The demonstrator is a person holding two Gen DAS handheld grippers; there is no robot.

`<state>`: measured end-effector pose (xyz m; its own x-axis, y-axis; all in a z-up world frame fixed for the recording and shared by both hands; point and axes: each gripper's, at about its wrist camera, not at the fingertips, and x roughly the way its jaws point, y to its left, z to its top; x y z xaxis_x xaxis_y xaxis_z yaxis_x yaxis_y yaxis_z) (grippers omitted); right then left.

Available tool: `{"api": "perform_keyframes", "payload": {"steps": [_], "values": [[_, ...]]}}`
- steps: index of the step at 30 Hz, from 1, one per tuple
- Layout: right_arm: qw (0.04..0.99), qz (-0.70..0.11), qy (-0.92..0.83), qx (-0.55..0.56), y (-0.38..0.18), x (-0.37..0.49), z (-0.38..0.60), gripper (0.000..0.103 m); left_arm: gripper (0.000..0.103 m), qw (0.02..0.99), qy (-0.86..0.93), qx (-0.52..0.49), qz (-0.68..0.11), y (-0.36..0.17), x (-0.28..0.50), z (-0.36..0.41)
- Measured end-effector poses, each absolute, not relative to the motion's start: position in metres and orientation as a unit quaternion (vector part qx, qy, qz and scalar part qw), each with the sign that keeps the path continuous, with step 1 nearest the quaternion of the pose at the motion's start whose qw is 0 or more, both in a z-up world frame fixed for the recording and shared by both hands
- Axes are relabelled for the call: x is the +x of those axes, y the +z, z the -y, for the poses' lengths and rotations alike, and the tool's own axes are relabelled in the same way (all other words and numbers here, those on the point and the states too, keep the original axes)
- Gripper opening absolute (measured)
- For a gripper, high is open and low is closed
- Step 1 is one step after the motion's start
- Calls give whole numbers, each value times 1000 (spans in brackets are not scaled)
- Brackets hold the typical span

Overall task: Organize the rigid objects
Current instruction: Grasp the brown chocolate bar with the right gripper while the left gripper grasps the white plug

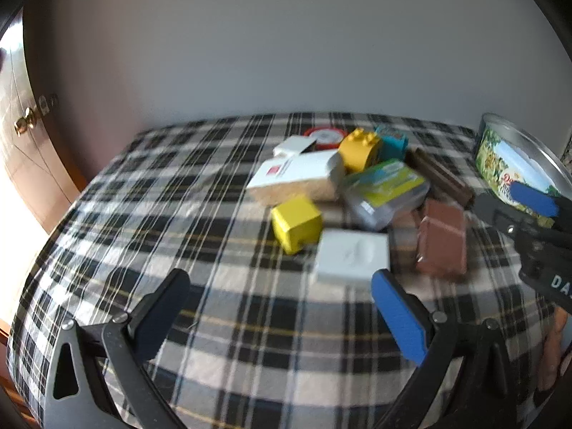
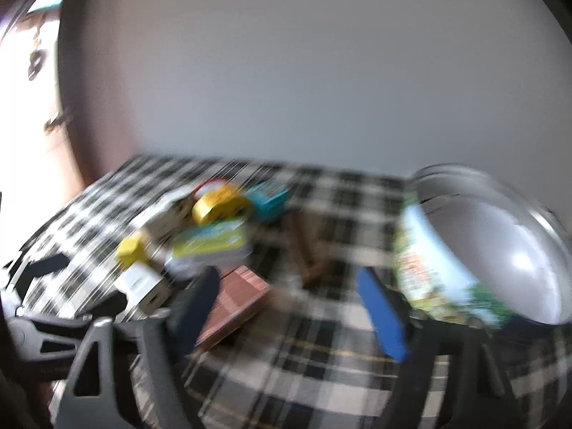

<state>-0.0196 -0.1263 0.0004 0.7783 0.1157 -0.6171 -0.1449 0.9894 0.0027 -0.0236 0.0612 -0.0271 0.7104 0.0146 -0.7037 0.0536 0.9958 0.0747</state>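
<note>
The left hand-held gripper (image 1: 279, 318) hovers wide and empty, lower centre. The right hand-held gripper (image 1: 536, 207) looks unclamped beside the tin can (image 1: 507, 157), right edge; it should centre the can before squeezing.

Rigid items clustered mid-table on the plaid cloth: yellow cube (image 1: 296, 222) tilted on an edge, flat white block (image 1: 352, 255) just beside it, brown block (image 1: 443, 237) to its right, white carton (image 1: 298, 175) lying flat behind the cube. Clear tub with green-yellow label (image 1: 384, 187) leans against the carton; dark brown bar (image 1: 441, 175) beside it. At the back: yellow toy brick (image 1: 359, 148), teal brick (image 1: 391, 143), red-rimmed lid (image 1: 325, 134); printed tin can (image 1: 514, 164) is tilted at the right edge.
</note>
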Motion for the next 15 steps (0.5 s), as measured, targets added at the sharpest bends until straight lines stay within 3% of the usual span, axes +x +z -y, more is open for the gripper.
{"api": "perform_keyframes", "payload": {"steps": [8, 15], "values": [[906, -403, 129, -15, -25, -3, 101, 71, 103, 919, -22, 35, -391, -32, -27, -81], [900, -420, 114, 1, -30, 15, 82, 71, 103, 915, -34, 11, -402, -32, -28, -89]]}}
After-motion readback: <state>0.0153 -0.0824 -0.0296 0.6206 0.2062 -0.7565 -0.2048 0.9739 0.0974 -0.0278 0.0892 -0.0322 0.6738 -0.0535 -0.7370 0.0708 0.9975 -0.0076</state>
